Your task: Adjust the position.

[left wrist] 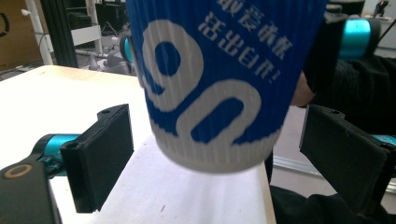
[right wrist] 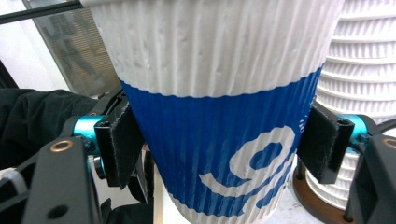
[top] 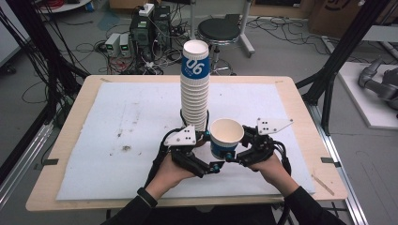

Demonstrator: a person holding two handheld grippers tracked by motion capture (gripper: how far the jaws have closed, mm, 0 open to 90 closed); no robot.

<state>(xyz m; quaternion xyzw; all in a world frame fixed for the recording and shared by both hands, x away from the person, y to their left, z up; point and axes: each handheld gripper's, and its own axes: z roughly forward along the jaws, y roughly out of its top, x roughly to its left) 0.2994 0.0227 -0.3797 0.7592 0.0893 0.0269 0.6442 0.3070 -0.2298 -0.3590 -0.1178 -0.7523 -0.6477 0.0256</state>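
A blue-and-white ribbed paper cup (top: pixel 226 136) marked "06" stands upright just right of a tall stack of the same cups (top: pixel 195 89) at the table's middle. My right gripper (top: pixel 237 146) is shut on the cup. In the right gripper view its pads (right wrist: pixel 122 142) press both sides of the cup's (right wrist: pixel 219 116) blue band, and the stack (right wrist: pixel 362 74) rises behind on the right. My left gripper (top: pixel 211 152) comes at the cup from the left, open. In the left gripper view the cup (left wrist: pixel 215 79) hangs between the wide-spread pads (left wrist: pixel 106 156) without touching them.
A white mat (top: pixel 131 122) covers the wooden table (top: pixel 75 112). The stack sits on a dark round base (right wrist: pixel 322 207). Beyond the table are a black stool (top: pixel 218 30), electronics boxes (top: pixel 141 30) and cables on the floor. Black frame posts (top: pixel 345 51) stand at both sides.
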